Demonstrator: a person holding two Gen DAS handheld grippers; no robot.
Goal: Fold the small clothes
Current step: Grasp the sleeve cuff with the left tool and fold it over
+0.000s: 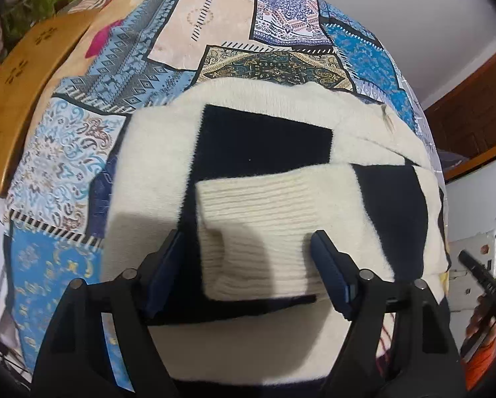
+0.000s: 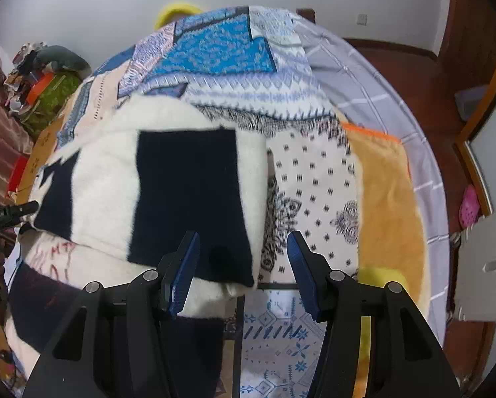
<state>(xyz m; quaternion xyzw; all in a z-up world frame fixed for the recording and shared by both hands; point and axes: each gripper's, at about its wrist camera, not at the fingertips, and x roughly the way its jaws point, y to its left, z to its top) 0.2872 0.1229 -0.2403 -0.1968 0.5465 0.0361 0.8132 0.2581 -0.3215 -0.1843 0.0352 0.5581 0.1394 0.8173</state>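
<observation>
1. Bed point(image 1: 92, 152), patchwork cover, carries the sweater point(image 1: 155, 165).
2. Sweater lies flat, cream and black, ahead of both grippers.
3. Left gripper point(image 1: 244, 265): jaws apart, straddling the ribbed cuff point(image 1: 258, 212), nearest.
4. Right gripper point(image 2: 243, 262): jaws apart, empty, over sweater's right edge.

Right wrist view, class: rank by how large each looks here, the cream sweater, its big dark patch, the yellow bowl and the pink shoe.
1. cream sweater
2. dark patch
3. yellow bowl, partly hidden behind the bedspread, so unsure
4. pink shoe
</observation>
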